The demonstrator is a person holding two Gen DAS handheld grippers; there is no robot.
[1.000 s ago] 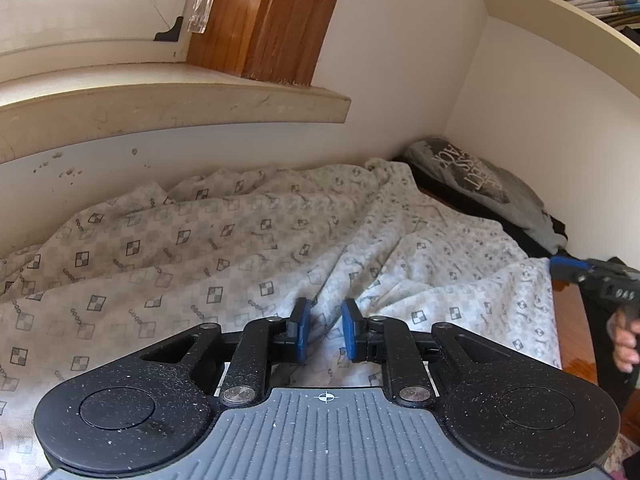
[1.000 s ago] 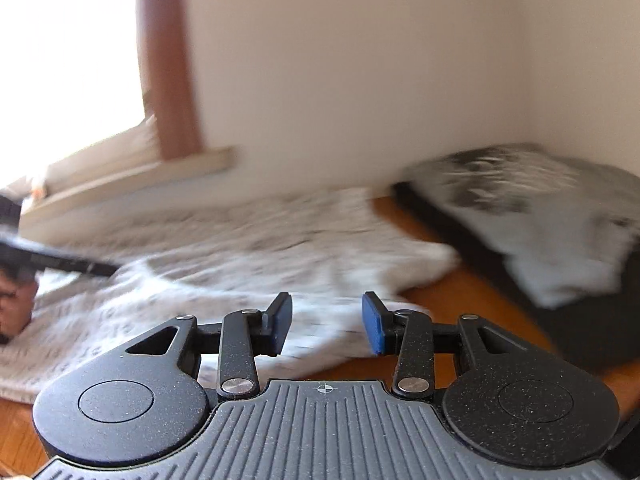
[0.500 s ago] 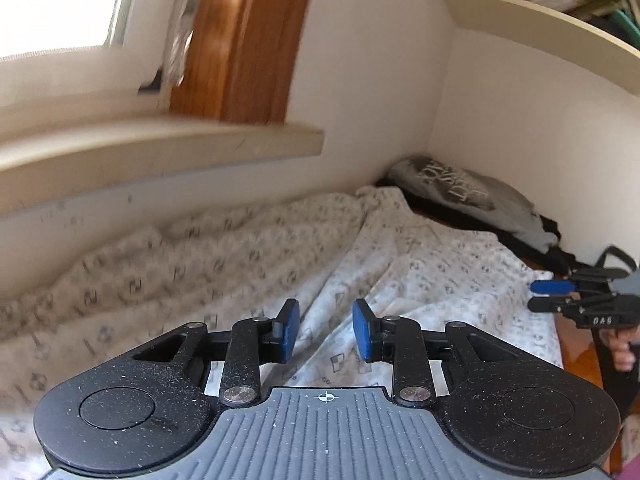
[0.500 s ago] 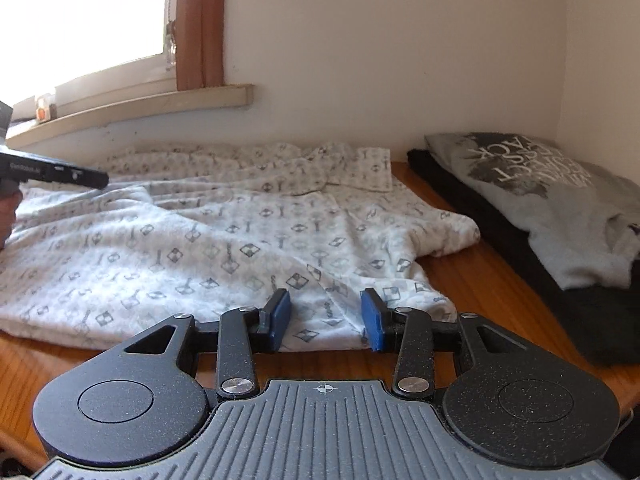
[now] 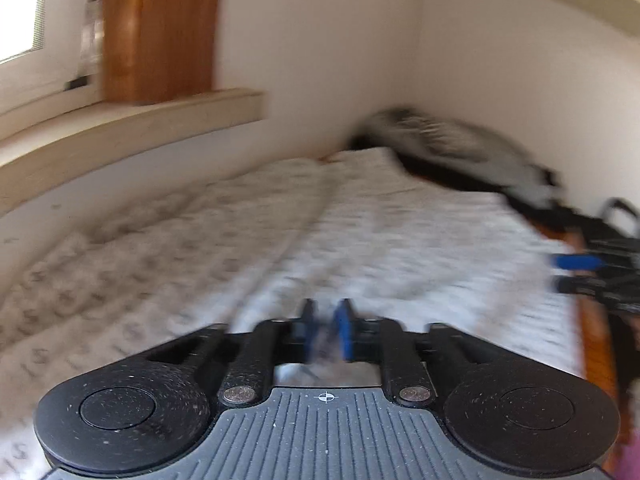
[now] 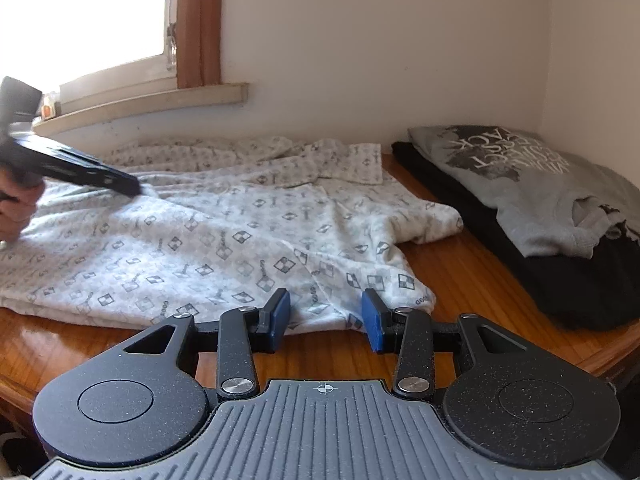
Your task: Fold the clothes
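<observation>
The left gripper (image 5: 326, 330) has its jaws nearly together, having just been closing, and a fold of the white patterned shirt (image 6: 224, 236) sits between its blue pads (image 5: 344, 332); the blur in the left wrist view makes the pinch itself hard to read, but cloth shows in the narrow gap. In the right wrist view this gripper (image 6: 136, 189) slants down onto the shirt's far left part, its tip touching the fabric, with a hand (image 6: 16, 208) gripping its handle at the frame's left edge.

The right gripper (image 6: 326, 318) has its jaws apart, holding nothing. Its pads (image 6: 280, 316) sit either side of the shirt's near hem, pointing downward at the cloth, not pressing it.

The shirt lies spread and rumpled on a wooden table (image 6: 472, 280), below a window sill (image 6: 160, 100). To its right, apart from it, a grey printed top (image 6: 532, 184) rests on a black garment (image 6: 560, 280).
</observation>
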